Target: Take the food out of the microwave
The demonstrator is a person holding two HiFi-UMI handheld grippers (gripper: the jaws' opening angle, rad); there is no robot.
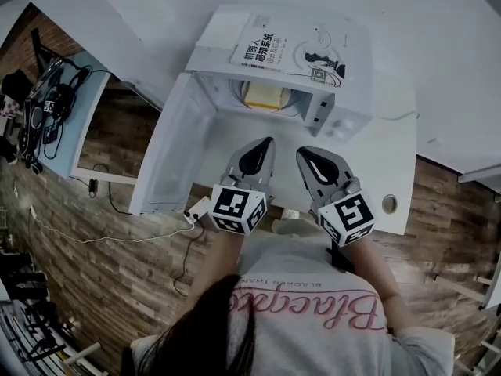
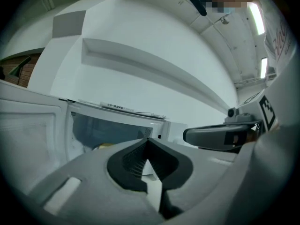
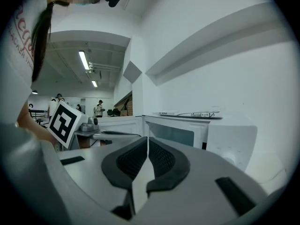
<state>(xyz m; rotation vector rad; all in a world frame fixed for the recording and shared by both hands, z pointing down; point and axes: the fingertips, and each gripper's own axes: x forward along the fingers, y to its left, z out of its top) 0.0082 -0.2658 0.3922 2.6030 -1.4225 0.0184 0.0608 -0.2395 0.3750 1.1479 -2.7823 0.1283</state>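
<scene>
- Two grippers, both clamped shut on nothing. Left gripper (image 1: 269, 142) and right gripper (image 1: 300, 152) sit side by side in front of the microwave (image 1: 348, 104), pointing at the opening but short of it.
- Door?
- Door (image 1: 176, 151) is swung wide to the left. Nothing blocks the cavity.
- Where's the food?
- Food (image 1: 263, 95) is inside, a yellow block roughly mid-cavity. It sits on something pale; can't tell plate from turntable. Neither gripper touches it.
- So which step?
- I'd call it the approach. The door part looks done, pick-up not started.
- Next move?
- Jaws have to spread before anything else; closed tips would only shove the food back. Then go in level under the cavity roof, get the pads either side of the food or its plate rim, close, and draw straight out onto the table (image 1: 376, 175).
- One hand or two?
- My guess is one goes in; the opening looks tight for both. Book (image 1: 293, 53) lies on top of the microwave, so don't bump the roof.
</scene>
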